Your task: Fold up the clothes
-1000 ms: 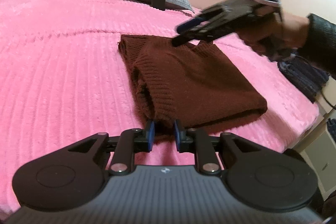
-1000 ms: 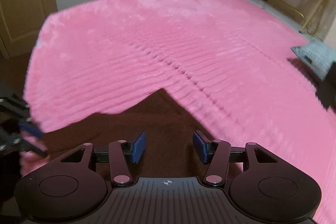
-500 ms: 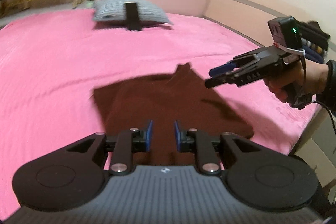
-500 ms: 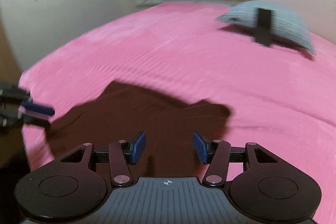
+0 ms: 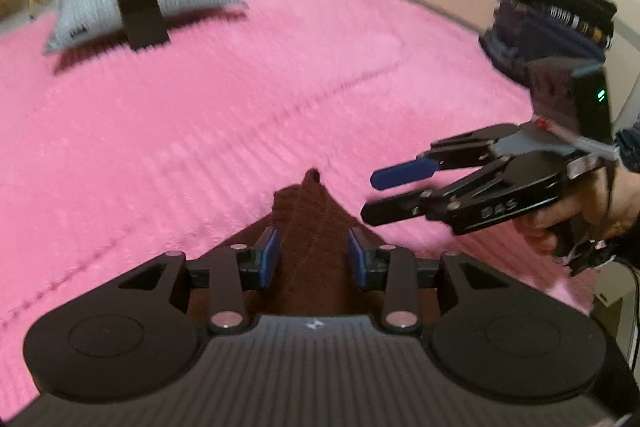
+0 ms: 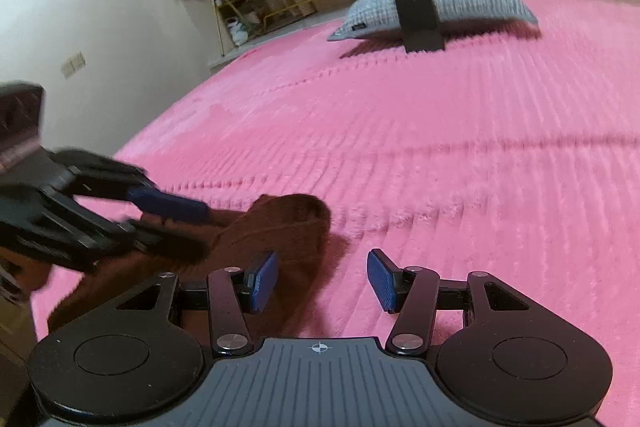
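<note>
On the pink bed (image 5: 168,131), near its front edge, lies the brown sweater (image 6: 280,227), bunched and partly lifted, its near corner rising to a point. Relative to that sweater everything else is easy to place. The left gripper (image 5: 313,255) sits directly over it: a fold of the knit stands up between the blue fingers (image 5: 269,254), which have just been opening, and gaps show on both sides of the cloth (the pads no longer press it, as far as the blur allows). From the right wrist view the same gripper (image 6: 188,227) comes in from the left, its fingers on either side of the sweater's edge.

Right of the sweater, the right gripper (image 5: 374,197) is held in a hand (image 5: 600,211) above the bed; its fingers (image 5: 404,173) are parted about halfway with nothing between them. Seen from its own camera, its pads (image 6: 264,281) frame bare pink cover just beside the sweater's right edge.

Far beyond the sweater, a grey pillow (image 5: 140,3) rests on the bed with a dark slab (image 5: 140,13) propped against it. Beyond the sweater to the right, a stack of folded clothes (image 5: 548,23) sits at the bed's edge.
</note>
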### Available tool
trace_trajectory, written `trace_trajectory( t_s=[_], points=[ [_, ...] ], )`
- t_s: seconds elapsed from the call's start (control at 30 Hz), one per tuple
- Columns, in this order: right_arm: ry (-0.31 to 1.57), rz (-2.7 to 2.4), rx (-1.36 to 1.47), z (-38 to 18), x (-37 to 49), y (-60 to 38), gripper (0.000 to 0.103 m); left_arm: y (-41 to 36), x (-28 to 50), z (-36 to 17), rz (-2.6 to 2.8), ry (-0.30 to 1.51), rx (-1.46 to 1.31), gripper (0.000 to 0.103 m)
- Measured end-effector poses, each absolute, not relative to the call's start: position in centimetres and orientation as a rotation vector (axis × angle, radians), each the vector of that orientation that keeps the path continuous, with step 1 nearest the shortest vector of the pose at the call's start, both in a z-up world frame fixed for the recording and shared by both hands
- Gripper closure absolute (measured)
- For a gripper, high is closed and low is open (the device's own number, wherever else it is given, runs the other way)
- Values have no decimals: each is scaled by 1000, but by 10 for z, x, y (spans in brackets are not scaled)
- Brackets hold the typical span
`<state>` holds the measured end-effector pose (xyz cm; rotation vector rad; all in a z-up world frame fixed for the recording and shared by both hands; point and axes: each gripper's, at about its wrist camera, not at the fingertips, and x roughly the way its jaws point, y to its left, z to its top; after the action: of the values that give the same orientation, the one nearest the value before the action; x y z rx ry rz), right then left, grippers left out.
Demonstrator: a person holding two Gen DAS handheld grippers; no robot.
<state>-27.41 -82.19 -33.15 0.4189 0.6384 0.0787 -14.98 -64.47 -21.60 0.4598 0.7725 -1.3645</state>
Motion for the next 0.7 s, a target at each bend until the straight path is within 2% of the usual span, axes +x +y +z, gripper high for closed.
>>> trace_trajectory(
  t_s=[0.13, 0.17, 0.2, 0.23, 0.27, 0.3, 0.43, 0.7],
  points=[
    [645, 131, 532, -341, -261, -837, 50, -669, -136, -242, -1345, 863, 501, 69],
    [653, 150, 555, -343, -256, -839, 50, -670, -134, -246, -1345, 878, 503, 78],
    [661, 169, 577, -345, -251, -841, 50, -666, -134, -248, -1340, 873, 511, 98],
    [670, 186, 599, -347, -245, -843, 50, -662, -135, -249, -1334, 865, 519, 103],
    [677, 198, 614, -347, -239, -843, 68, -659, -135, -251, -1327, 858, 527, 103],
    [680, 199, 611, -344, -233, -842, 77, -655, -135, -252, -1321, 851, 535, 103],
    [709, 197, 521, -332, -212, -831, 80, -639, -129, -256, -1300, 861, 516, 103],
    [777, 151, 375, -329, -201, -817, 79, -613, -122, -244, -1270, 844, 466, 103]
  ],
)
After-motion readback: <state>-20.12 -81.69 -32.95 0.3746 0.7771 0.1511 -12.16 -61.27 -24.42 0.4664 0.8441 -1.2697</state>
